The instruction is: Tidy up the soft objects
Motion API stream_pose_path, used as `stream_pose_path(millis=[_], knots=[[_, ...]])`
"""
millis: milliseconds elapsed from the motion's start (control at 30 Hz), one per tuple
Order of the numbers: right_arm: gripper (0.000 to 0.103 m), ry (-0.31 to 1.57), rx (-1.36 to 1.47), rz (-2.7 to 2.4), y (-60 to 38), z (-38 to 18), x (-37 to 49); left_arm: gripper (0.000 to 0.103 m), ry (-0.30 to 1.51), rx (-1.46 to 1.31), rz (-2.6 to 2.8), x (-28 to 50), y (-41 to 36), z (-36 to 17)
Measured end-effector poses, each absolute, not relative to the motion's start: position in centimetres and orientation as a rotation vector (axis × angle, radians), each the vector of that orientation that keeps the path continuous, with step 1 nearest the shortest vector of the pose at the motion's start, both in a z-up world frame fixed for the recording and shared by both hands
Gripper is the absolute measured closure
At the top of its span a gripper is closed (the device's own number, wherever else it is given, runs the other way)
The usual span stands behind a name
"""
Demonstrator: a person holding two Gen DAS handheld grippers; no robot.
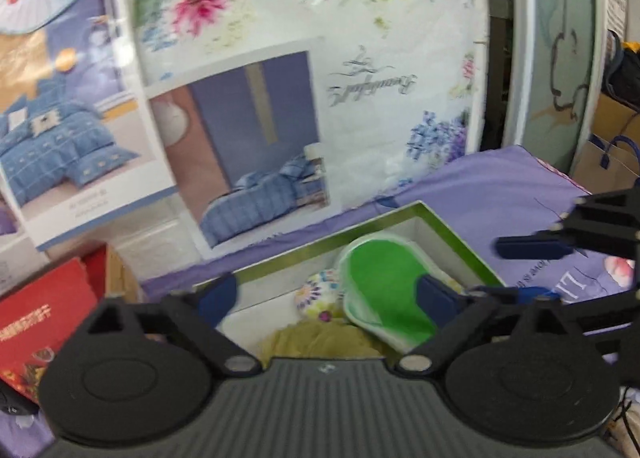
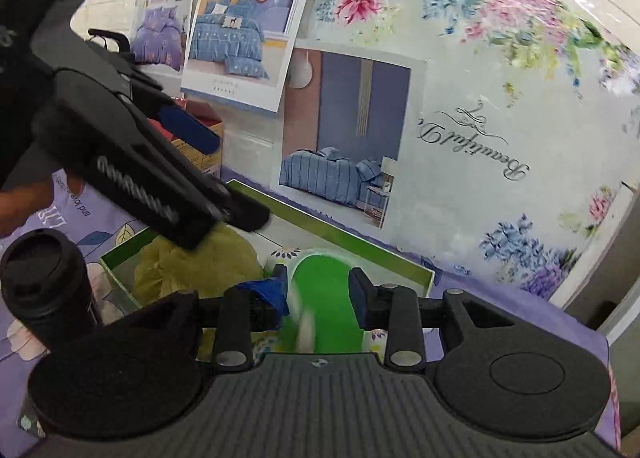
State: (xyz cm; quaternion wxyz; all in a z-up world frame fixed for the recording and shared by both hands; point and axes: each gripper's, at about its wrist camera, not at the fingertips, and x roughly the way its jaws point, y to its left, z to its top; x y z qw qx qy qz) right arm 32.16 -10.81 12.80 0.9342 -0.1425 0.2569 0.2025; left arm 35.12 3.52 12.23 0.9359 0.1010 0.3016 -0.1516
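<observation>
A green-rimmed white box point(image 1: 376, 220) point(image 2: 320, 224) sits on a purple floral bedspread. Inside lie a green pad with white trim point(image 1: 384, 282) point(image 2: 324, 294), a floral soft ball point(image 1: 318, 292) point(image 2: 285, 254) and an olive-yellow mesh pouf point(image 1: 320, 340) point(image 2: 200, 266). My left gripper point(image 1: 326, 298) is open above the box, empty, with the ball and pad between its fingers. My right gripper point(image 2: 320, 294) hovers over the green pad, its fingers apart on either side of the pad, not pressing it. The right gripper also shows at the right of the left wrist view point(image 1: 532, 270).
A black lidded cup point(image 2: 44, 286) stands left of the box. A red carton point(image 1: 44, 322) point(image 2: 200, 126) lies at the far left. Packaged bedding sets with floral print point(image 1: 304, 70) point(image 2: 460, 98) form a wall behind the box. The bedspread point(image 1: 500, 186) extends to the right.
</observation>
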Motion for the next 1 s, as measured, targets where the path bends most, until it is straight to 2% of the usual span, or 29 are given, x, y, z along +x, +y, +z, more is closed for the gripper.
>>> stream_pose_path(millis=[233,533,667,1000], knots=[[0.083,0.467,-0.209,0.358,-13.1,15.7,30.6,0.001,0.571,0.234,-0.271,31.9,4.5,14.8],[0.08,0.446,-0.09,0.343,-14.5,16.6,22.8,0.0,0.521,0.277,-0.251,21.6,6.3,16.6],[0.078,0.458,-0.039,0.333,-14.6,15.7,18.4,0.0,0.563,0.284,-0.243,16.6,7.2,14.8],[0.076,0.553,0.185,0.242,-17.0,10.8,9.3,0.0,0.721,0.287,-0.357,5.8,5.9,6.3]])
